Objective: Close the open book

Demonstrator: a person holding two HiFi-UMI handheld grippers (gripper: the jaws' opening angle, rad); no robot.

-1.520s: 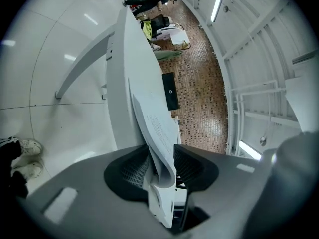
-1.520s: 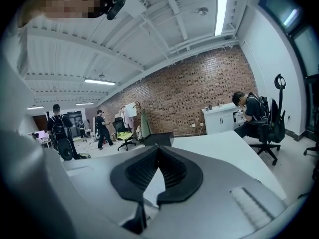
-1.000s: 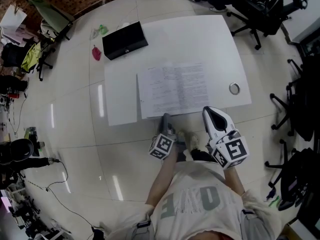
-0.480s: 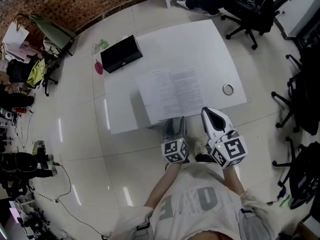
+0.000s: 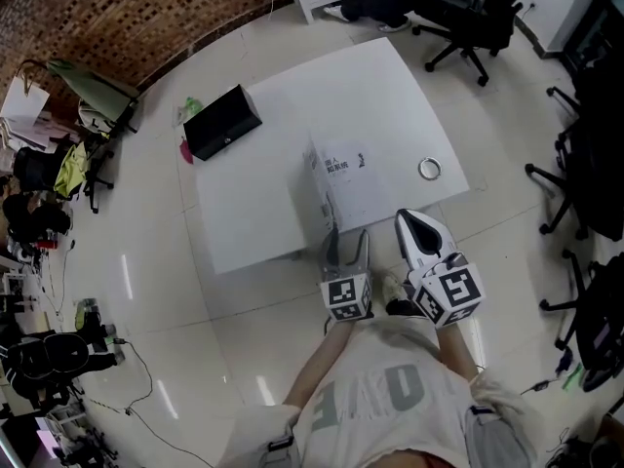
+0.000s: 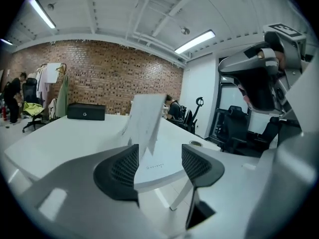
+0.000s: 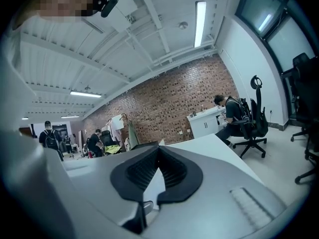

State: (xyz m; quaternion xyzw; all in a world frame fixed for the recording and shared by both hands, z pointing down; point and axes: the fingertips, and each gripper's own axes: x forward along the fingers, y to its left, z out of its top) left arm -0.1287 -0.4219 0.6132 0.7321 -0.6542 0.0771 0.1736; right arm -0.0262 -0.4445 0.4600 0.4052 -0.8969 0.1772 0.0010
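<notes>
On the table (image 5: 341,96), the book (image 5: 356,178) lies half-closed, one leaf upright.

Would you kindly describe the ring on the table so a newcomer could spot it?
Find the large white table. Near its right edge, right of the book, lies a small silvery ring, the only round thing on it.

We see a white table (image 5: 249,208) on a glossy pale floor (image 5: 146,291), a brick wall (image 6: 109,78) behind, black office chairs (image 5: 468,18) nearby and strip lights (image 7: 200,16) overhead.
</notes>
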